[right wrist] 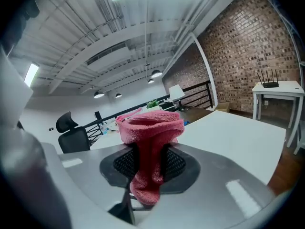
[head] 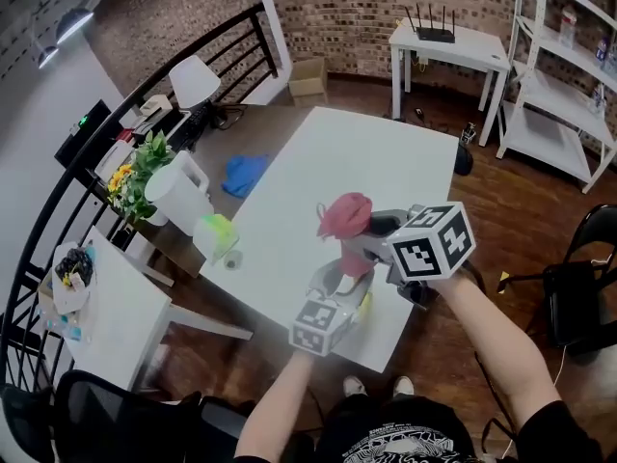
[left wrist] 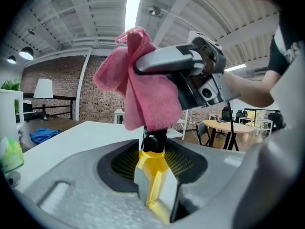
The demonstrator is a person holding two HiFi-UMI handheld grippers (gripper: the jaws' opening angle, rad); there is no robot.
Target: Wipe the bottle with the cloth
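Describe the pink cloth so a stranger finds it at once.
Find the near end of the white table. There the right gripper pinches the pink cloth, bunched over a yellow bottle. The blue cloth lies loose off the table's left side.

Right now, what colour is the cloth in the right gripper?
Pink cloth, best in right gripper view.

cloth [left wrist: 143, 94] on bottle [left wrist: 151, 173], both above table [head: 318, 162]

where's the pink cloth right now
Head view, just right of centre above the white table: the pink cloth is clamped in the right gripper and hangs over the cap of the bottle in the left gripper.
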